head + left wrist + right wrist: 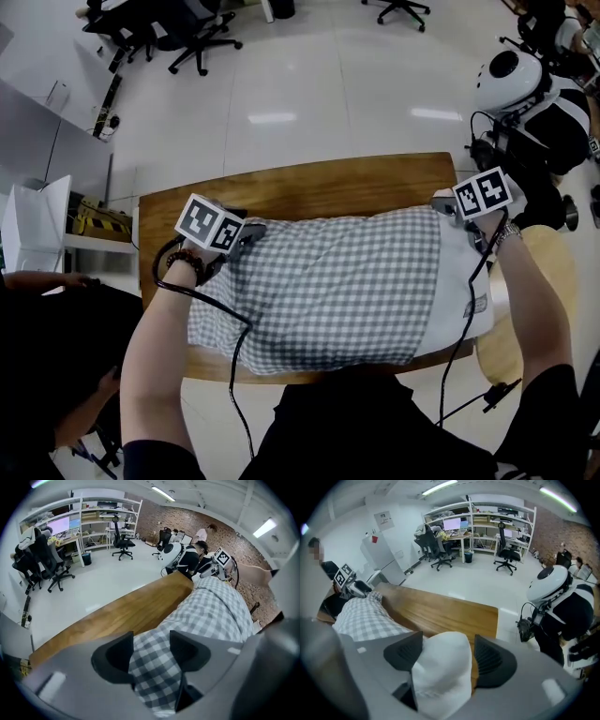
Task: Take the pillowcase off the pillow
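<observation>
Your left gripper point(151, 641) stands wide, with the far left corner of the checked pillowcase point(328, 291) between its jaws, not yet pinched. Your right gripper point(448, 638) is wide too, around the bare white corner of the pillow point(440, 667). The pillow lies long across the table point(328, 183), from one gripper to the other, so I think the pillowcase must slide off toward your left.

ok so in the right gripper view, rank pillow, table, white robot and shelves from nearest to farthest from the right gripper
1. pillow: white end, between the fingers
2. table: just beyond, underneath
3. white robot: on the floor, right
4. shelves: far wall, centre
</observation>
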The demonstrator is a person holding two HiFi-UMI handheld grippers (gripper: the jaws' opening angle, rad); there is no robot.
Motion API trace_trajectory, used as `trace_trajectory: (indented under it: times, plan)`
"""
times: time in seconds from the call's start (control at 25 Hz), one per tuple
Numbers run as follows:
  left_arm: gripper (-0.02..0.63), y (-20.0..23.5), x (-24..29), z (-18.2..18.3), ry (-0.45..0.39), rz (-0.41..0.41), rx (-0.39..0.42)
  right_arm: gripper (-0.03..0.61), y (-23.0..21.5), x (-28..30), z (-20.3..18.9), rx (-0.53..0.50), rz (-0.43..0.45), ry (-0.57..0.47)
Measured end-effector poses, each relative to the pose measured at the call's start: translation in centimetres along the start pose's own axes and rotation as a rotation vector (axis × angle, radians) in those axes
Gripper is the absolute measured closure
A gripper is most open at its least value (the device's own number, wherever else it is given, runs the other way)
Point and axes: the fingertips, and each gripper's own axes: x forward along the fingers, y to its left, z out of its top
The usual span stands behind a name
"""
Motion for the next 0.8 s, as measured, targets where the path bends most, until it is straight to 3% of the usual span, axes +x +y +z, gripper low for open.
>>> trace_trajectory:
  times: [0.08,0.24,0.36,0.48,0.8]
  plan:
    - [0.372,-0.2,-0.4,0.2,0.032,-0.004,0.000,0.251,0.2,0.2,-0.2,0.023,0.025,0.023]
    - [0.479,-0.7,0.2,0.1,0.064,-0.042,-0.010,0.447,0.8,0.7,-0.8,0.022,0.049,0.044]
    - [0.556,-0.4,0.2,0.2,0.057,-0.043,-0.009,0.528,1.3,0.9,-0.6,0.002,0.050,0.033]
    - [0.591,-0.4,-0.9,1.1,0.024,-0.025,-0.016,0.548,1.4,-0.1,0.0,-0.007,0.043,0.002]
    - [0.598,-0.7,-4.3,0.7,-0.044,0.048,-0.018,0.555,2.4,-3.6,0.1,0.010,-0.020,-0.110]
